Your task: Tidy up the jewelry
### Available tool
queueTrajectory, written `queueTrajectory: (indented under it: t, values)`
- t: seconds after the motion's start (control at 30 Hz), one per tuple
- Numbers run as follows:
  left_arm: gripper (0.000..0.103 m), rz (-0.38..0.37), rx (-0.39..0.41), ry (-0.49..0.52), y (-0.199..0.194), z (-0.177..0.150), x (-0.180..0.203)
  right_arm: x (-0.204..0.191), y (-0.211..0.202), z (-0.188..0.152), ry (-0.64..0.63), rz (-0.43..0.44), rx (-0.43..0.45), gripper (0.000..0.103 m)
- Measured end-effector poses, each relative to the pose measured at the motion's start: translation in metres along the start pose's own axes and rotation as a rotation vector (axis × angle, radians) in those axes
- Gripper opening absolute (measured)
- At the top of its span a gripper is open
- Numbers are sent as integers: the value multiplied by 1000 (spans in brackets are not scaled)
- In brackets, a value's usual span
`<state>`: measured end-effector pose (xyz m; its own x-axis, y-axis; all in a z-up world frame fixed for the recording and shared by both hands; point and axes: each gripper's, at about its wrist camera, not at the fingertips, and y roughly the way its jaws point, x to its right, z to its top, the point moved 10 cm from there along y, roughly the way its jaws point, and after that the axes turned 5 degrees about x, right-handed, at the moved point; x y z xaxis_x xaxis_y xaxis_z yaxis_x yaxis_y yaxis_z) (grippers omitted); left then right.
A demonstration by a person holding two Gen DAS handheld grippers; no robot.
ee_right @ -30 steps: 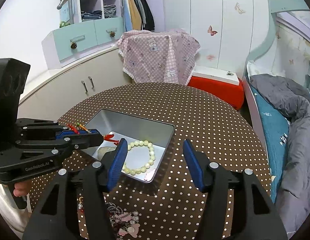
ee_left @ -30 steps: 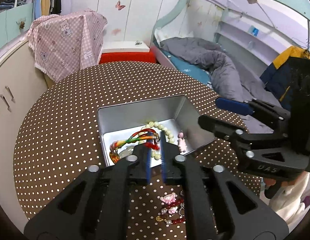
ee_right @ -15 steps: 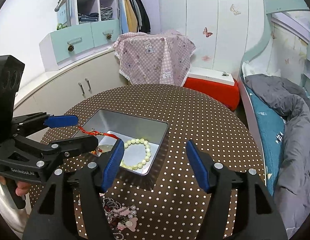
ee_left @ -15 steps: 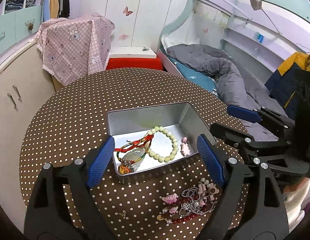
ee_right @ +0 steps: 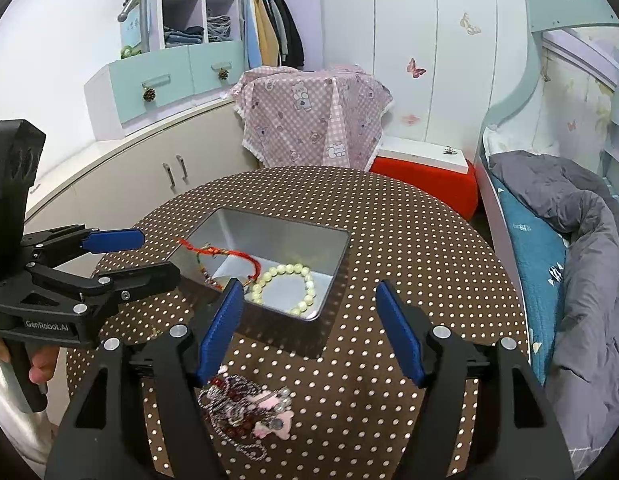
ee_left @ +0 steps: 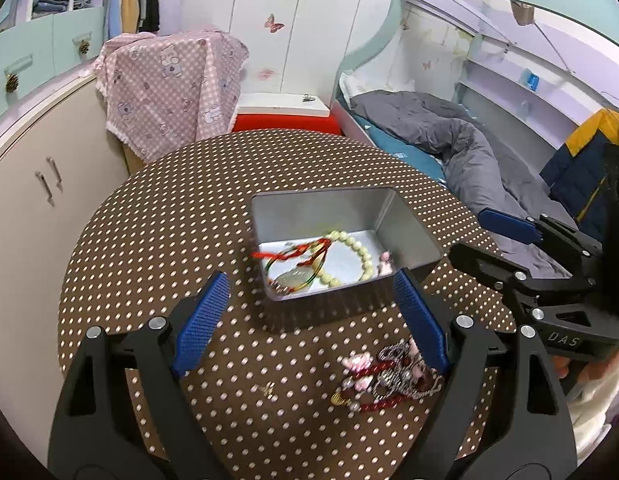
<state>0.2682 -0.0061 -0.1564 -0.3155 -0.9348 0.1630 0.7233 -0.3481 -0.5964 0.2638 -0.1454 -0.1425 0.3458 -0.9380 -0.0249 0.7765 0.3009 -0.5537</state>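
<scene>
An open silver tin [ee_left: 409, 226] [ee_right: 333, 268] sits on the brown dotted round table [ee_left: 157, 216]. Inside lie a pale bead bracelet [ee_left: 355, 246] [ee_right: 295, 270] and a red cord bracelet with a pendant [ee_left: 297, 256] [ee_right: 229, 256], its cord draped over the tin's left rim. A heap of chains, red beads and pink charms [ee_left: 385, 374] [ee_right: 245, 404] lies on the table in front of the tin. My left gripper [ee_left: 309, 320] [ee_right: 121, 254] is open and empty, near the tin's left side. My right gripper [ee_right: 309, 328] [ee_left: 485, 236] is open and empty, above the heap.
A small gold piece [ee_left: 267, 390] lies on the table left of the heap. Beyond the table stand a pink checked cloth cover [ee_right: 313, 116], a red box [ee_right: 425, 184], a cupboard [ee_right: 121, 184] on the left and a bed with a grey quilt [ee_right: 581, 240] on the right.
My left gripper has opened, dropped the red cord bracelet into the tin, and drawn back and up. The right gripper has stayed open and shifted slightly.
</scene>
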Motion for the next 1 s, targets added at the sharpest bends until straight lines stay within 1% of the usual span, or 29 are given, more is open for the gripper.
queueTrajectory:
  t: [0.2, 0.4, 0.5, 0.63, 0.67, 0.73, 0.77, 0.83, 0.87, 0.97, 1.0]
  values:
    - [83, 37, -16, -21, -9, -18, -17, -12, -2, -9, -3, 11, -15, 66]
    - [83, 64, -57, -40, -11, -44, -31, -28, 2, -26, -13, 36, -51, 66]
    - [83, 64, -72, -37, -11, -55, -34, -34, 5, -34, -13, 47, -74, 67]
    - [82, 69, -81, -8, -9, -68, -30, -40, 8, -43, -10, 54, -99, 67]
    - [79, 75, -79, 3, -8, -70, -29, -42, 8, -46, -10, 53, -104, 67]
    - [61, 81, -80, 34, -6, -74, -25, -43, 8, -49, -9, 52, -111, 67]
    - [58, 69, -86, 40, -3, -77, -23, -44, 7, -51, -7, 52, -114, 67]
    - [40, 66, -88, 44, 1, -80, -22, -44, 7, -52, -4, 48, -118, 67]
    - [36, 64, -88, 49, 4, -82, -22, -43, 7, -54, -4, 46, -119, 67]
    - [31, 59, -98, 39, 11, -85, -25, -42, 6, -55, 0, 40, -123, 67]
    - [28, 57, -97, 38, 12, -85, -26, -41, 6, -55, 1, 36, -124, 67]
